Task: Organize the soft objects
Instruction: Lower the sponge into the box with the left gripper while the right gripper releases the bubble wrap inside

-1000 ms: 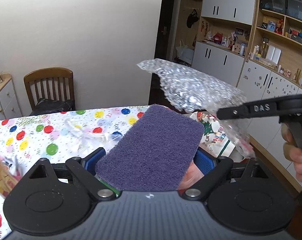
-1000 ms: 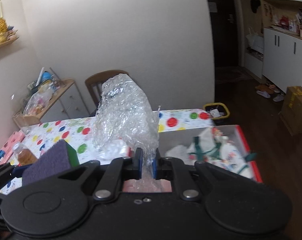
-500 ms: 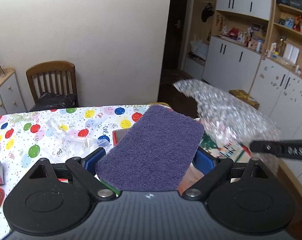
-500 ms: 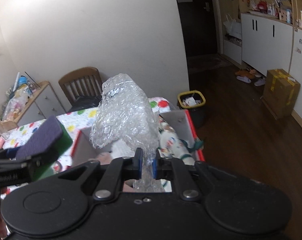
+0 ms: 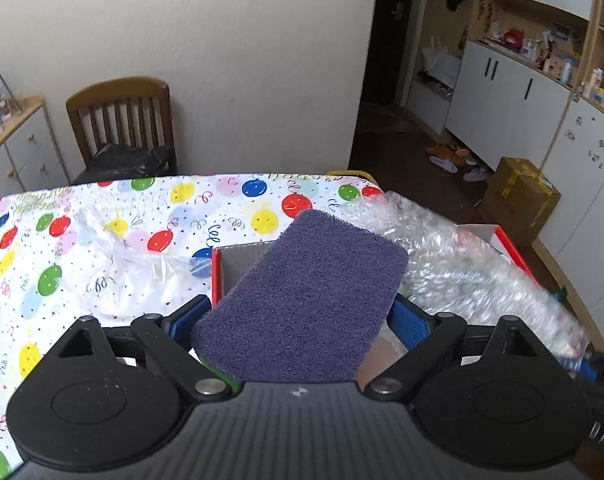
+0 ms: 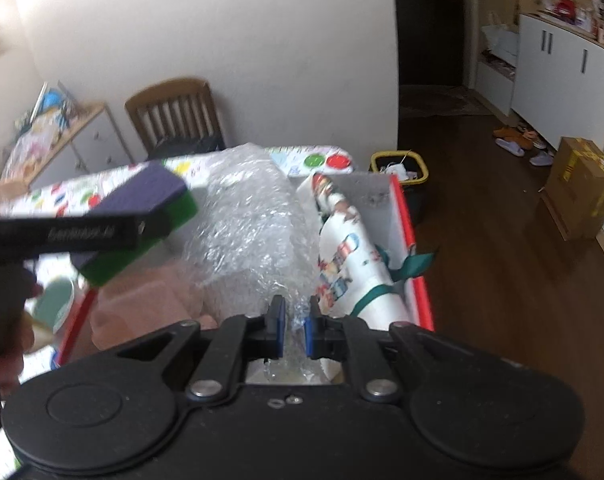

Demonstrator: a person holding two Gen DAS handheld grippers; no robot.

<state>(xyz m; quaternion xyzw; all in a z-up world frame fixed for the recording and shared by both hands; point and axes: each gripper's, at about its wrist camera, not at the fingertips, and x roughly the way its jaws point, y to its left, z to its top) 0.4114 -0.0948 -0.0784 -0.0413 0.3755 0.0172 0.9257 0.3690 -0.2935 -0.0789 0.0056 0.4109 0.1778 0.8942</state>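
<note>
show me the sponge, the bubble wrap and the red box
sponge (image 5: 302, 296): left wrist view, middle of its purple top face
bubble wrap (image 6: 250, 220): right wrist view, middle of the bundle
red box (image 6: 405, 216): right wrist view, right wall's red rim

- Sponge (image 5: 302, 300): rectangular, purple scouring face over a green foam layer (image 6: 142, 236). It is sitting clamped between blue-padded jaws, purple face upward, tilting, hanging above the near-left corner of the box.
- Bubble wrap (image 6: 250, 220): clear, crumpled wad. Its lower tail is being pinched between nearly closed jaws; the bulk is bulging over the box interior, just right of the sponge.
- Box (image 6: 405, 224): red-rimmed, grey inner walls, open top, standing at the edge of the desk.
- Paper roll (image 6: 349, 256): white with coloured print, tied with green ribbon, lying along the box's right wall.
- Pink soft item (image 6: 142, 304): lying on the box floor, partly hidden, blurred.
</note>
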